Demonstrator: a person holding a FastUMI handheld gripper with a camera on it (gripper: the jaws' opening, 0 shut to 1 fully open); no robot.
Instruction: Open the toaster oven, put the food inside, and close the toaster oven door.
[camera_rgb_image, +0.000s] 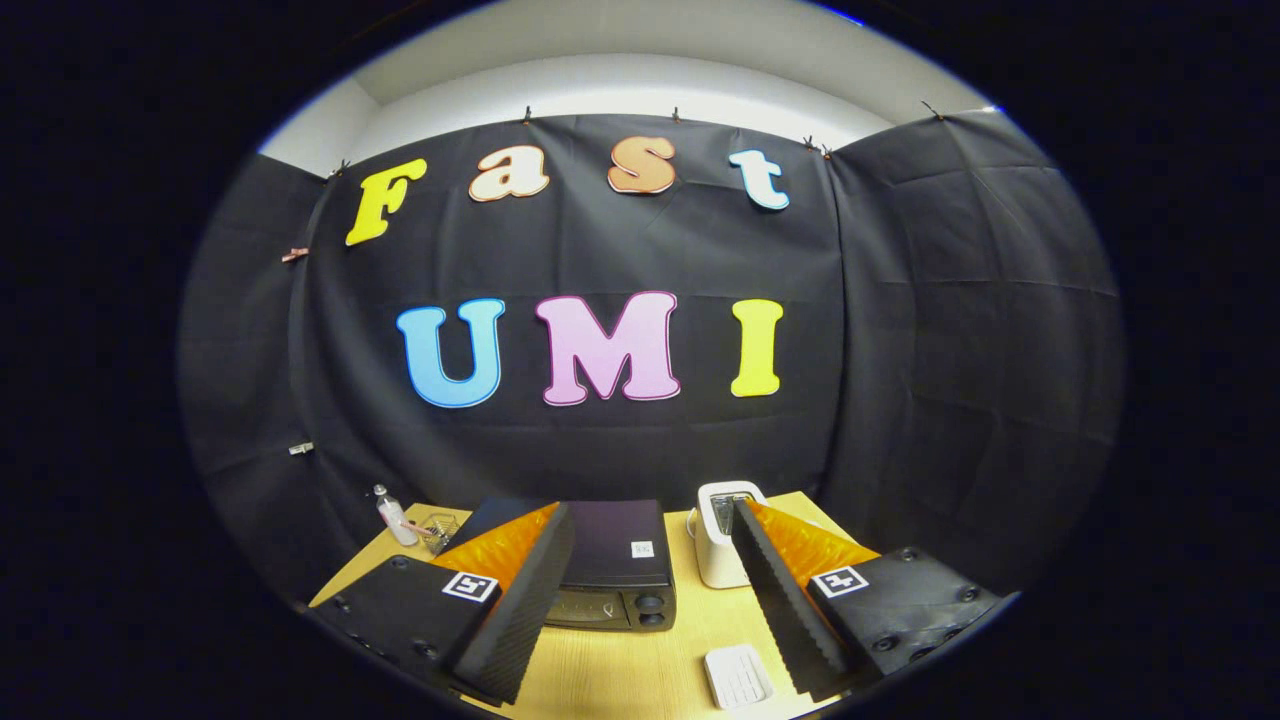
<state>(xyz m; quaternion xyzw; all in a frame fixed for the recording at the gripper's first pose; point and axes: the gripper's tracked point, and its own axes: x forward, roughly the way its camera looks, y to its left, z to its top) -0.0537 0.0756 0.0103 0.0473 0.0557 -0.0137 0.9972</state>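
Observation:
A black toaster oven (612, 565) sits on the wooden table (640, 670), seen from above and in front, with its knobs (649, 604) at the right of its front; its door looks closed. My gripper (650, 535) hangs well above the table, its two ribbed black fingers (520, 610) wide apart with nothing between them. The oven lies between and just beyond the fingertips. The left finger hides part of the oven's left side. I see no food that I can identify.
A white pop-up toaster (722, 535) stands to the right of the oven, partly behind the right finger. A small white ribbed tray (738, 677) lies near the table's front. A small bottle (394, 516) and a wire basket (438, 529) sit at the far left.

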